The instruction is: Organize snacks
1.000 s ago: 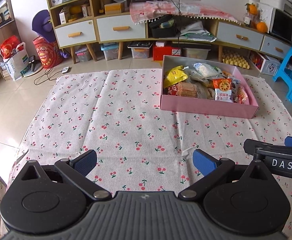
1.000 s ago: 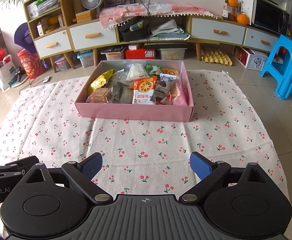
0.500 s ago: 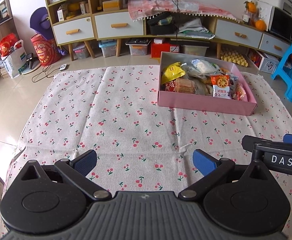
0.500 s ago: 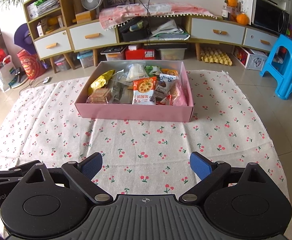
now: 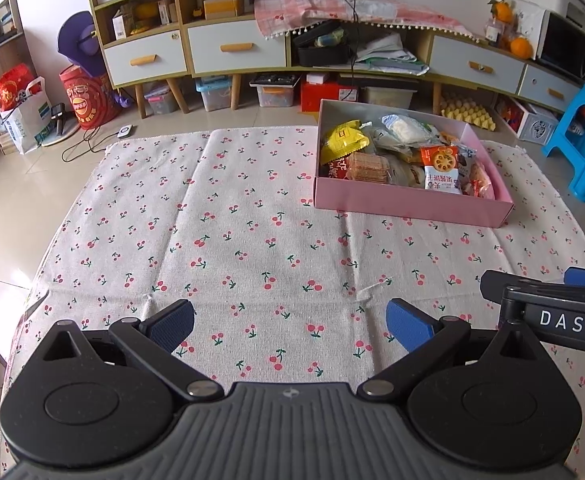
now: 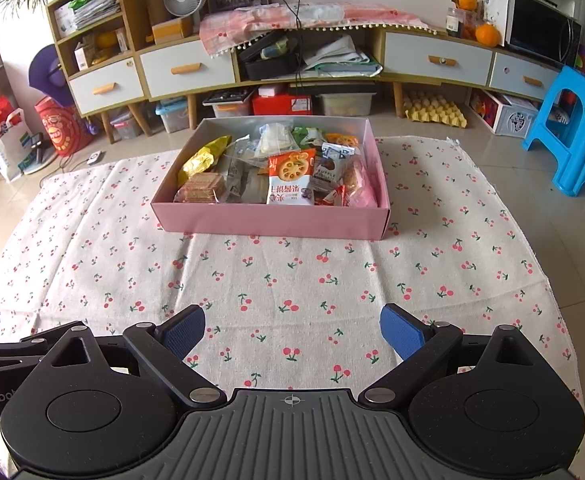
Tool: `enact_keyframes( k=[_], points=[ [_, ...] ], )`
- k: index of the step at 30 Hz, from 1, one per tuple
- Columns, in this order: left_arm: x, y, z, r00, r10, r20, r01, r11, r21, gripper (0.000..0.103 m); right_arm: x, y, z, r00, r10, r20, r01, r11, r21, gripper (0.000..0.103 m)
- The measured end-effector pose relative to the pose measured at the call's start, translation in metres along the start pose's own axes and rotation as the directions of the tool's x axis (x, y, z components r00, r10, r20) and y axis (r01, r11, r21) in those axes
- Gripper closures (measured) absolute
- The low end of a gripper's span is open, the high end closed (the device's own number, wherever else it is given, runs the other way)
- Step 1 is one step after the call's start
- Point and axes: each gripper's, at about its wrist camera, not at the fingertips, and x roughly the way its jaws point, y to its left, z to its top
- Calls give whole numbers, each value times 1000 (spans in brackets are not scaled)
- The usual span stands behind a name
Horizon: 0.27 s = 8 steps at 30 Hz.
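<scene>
**Grippers held wide above the cloth, snacks in the box**

The left gripper [image 5: 290, 322] and the right gripper [image 6: 292, 330] are being held spread apart, nothing between their fingers, over the cherry-print cloth [image 6: 292, 280]. The snack packets [image 6: 290, 178] are being kept inside the pink box [image 6: 268, 222], well ahead on that cloth.

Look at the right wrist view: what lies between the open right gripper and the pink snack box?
Only bare cherry-print cloth lies between the right gripper and the pink box; no snack lies there in the right wrist view.
</scene>
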Motion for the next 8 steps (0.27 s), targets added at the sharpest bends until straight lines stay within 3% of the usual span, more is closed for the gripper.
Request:
enact_keyframes(
  k=[8],
  points=[
    [0, -1, -1, 1000, -3, -4, 3, 1000, 5, 0, 1, 0, -1, 1000, 0, -2, 0, 1000, 0, 7]
  ],
)
